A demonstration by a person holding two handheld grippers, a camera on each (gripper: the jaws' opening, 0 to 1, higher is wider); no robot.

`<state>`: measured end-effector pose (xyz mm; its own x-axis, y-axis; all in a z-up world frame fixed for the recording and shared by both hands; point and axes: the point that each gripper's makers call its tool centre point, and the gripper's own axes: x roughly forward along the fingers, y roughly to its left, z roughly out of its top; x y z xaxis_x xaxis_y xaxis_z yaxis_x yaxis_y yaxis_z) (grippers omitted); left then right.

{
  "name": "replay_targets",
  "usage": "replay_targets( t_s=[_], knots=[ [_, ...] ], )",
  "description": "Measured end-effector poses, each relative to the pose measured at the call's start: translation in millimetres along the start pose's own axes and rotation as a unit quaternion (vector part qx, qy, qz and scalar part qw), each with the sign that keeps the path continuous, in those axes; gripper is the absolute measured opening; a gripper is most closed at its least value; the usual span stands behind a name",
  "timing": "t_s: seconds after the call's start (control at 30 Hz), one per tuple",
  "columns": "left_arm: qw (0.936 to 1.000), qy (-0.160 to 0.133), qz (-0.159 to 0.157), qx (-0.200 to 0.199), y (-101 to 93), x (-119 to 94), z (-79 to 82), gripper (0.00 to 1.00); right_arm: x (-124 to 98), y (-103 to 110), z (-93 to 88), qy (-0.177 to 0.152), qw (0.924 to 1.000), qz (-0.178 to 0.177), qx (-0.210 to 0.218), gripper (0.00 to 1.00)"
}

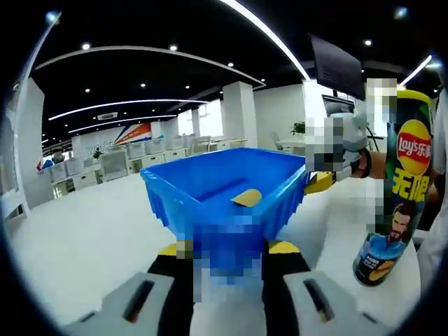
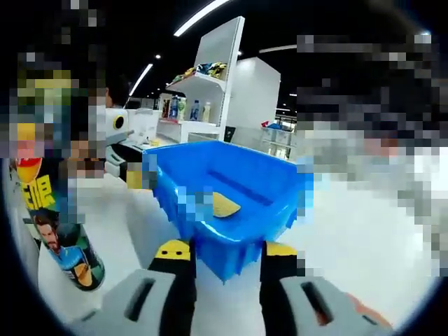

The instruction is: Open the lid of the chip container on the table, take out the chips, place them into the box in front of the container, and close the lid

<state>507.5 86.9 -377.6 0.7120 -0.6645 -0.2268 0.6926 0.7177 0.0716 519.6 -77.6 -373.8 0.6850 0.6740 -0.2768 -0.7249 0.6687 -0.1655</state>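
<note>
A blue plastic box [image 1: 210, 178] stands on the white table [image 1: 84, 245] with one yellow chip [image 1: 246, 197] lying in it. My left gripper [image 1: 229, 248] is open, and the box's near corner sits between its yellow-tipped jaws. To the right stands the tall chip can [image 1: 395, 203], upright, with its top partly blurred. My right gripper [image 1: 318, 182] touches the box's right corner. In the right gripper view the box [image 2: 245, 175] and chip [image 2: 224, 204] lie ahead. My right gripper [image 2: 227, 250] is open around another corner, with the can [image 2: 59, 231] at left.
White table surface [image 2: 364, 231] stretches around the box. White shelves with bottles [image 2: 192, 112] stand in the background of the right gripper view. Desks and storage units [image 1: 115, 164] line the far side of the room.
</note>
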Motion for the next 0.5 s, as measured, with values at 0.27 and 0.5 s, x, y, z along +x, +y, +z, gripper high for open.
replay_targets(
  t_s=[0.27, 0.5],
  knots=[
    [1.0000, 0.006, -0.001, -0.007, 16.9, 17, -6.0, 0.36, 19, -15, -5.5, 0.011, 0.9999, 0.004, 0.000, 0.34],
    [0.9998, 0.013, -0.002, -0.017, 31.9, 30, -8.5, 0.36, 37, -28, -8.2, 0.017, 0.9998, 0.009, 0.008, 0.34]
  ],
)
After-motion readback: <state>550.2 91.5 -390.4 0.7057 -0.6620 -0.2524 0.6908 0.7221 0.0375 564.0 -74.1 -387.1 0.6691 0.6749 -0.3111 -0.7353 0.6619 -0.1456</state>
